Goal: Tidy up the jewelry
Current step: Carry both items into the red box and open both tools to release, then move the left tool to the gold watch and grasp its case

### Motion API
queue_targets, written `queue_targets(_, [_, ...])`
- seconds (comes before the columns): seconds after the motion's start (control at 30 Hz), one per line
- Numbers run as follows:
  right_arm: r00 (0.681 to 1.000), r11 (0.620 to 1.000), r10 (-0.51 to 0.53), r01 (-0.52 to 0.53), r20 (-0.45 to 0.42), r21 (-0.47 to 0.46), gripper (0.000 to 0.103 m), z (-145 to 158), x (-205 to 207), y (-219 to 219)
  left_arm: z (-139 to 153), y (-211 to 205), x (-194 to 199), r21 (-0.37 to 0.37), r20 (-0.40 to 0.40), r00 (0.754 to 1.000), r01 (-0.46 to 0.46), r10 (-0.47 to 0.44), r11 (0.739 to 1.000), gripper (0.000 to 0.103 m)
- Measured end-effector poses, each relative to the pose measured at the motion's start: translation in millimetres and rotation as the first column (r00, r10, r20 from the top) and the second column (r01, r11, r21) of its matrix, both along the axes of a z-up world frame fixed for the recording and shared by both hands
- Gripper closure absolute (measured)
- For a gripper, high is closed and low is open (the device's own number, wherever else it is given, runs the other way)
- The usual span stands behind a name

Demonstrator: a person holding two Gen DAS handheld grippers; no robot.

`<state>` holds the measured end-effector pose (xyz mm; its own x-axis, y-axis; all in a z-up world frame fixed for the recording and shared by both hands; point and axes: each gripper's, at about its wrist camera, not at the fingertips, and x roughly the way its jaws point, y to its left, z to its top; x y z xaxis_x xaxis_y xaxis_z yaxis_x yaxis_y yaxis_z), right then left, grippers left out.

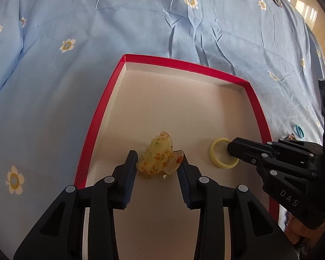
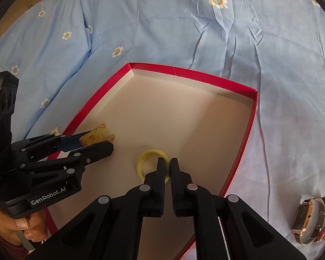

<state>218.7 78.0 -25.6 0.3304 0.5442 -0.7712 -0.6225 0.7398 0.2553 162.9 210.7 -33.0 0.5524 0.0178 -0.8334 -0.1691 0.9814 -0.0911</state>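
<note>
Left wrist view: red box (image 1: 101,112) on blue floral bedsheet (image 1: 75,21).

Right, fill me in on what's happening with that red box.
A person is sorting jewelry into a red box on a flowered blue bedspread, a handheld gripper in each hand. The left gripper is shut on a yellow patterned hair claw over the box floor. The right gripper is pinched on the rim of a yellow ring band in the box. A watch and a small blue ring lie outside on the bedspread.
</note>
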Motion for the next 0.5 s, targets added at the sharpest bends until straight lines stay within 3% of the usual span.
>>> queue_targets(0.17, [1.000,1.000,0.004,-0.004,-0.002,0.007,0.095,0.1,1.1,0.3,0.1,-0.6,1.5,0.014,-0.005,1.000,-0.007,0.007,1.000,0.065])
queue_targets(0.3, [1.000,1.000,-0.004,0.004,-0.010,0.025,0.093,2.6,0.3,-3.4,1.1,1.0,0.3,0.015,-0.005,1.000,-0.022,0.022,1.000,0.052])
queue_targets(0.5, [1.000,0.997,-0.028,0.028,-0.002,0.073,0.090,15.3,-5.7,-20.3,12.2,1.0,-11.8,0.005,0.032,0.998,-0.045,0.045,0.999,0.051])
